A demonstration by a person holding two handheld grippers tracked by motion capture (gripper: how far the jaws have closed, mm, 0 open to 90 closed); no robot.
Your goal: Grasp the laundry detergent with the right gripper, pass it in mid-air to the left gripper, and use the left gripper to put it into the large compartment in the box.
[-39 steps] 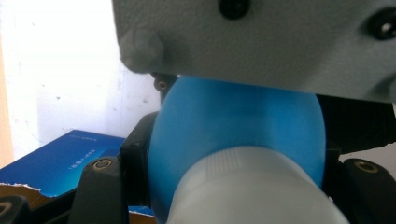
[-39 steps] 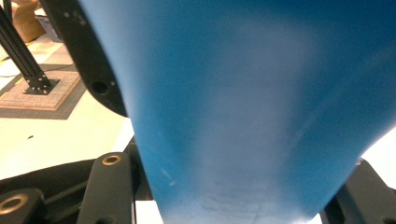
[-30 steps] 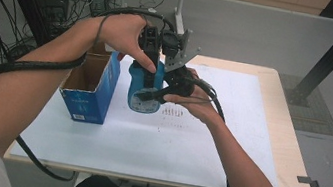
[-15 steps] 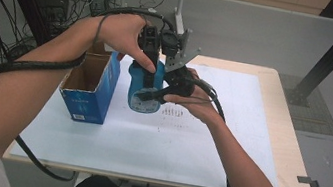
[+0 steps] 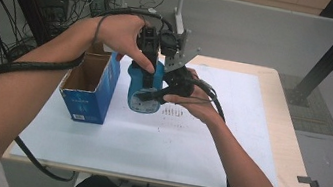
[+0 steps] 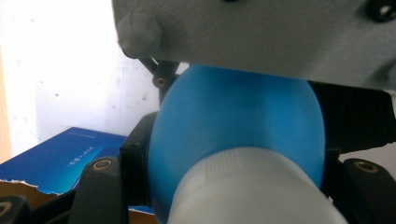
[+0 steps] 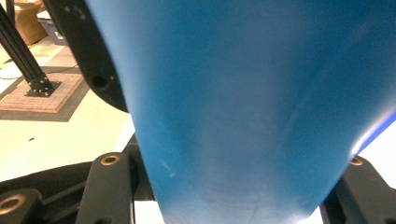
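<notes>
A blue bottle (image 5: pixel 144 89) with a white cap (image 6: pixel 243 191) hangs above the white table sheet, held between both grippers. My left gripper (image 5: pixel 147 60) comes down from above and is shut on the bottle's upper end; in the left gripper view the black jaws press on both sides of the blue body (image 6: pixel 233 116). My right gripper (image 5: pixel 163 93) reaches in from the right and is shut on the bottle's lower body (image 7: pixel 243 102), with a jaw on each side of it. The bottle's base faces the high camera.
An open blue cardboard box (image 5: pixel 88 86) stands just left of the bottle, its blue side (image 6: pixel 70 154) also in the left gripper view. The white-covered table (image 5: pixel 226 148) has a wooden edge at the right. Cables and black frame posts lie beyond the table.
</notes>
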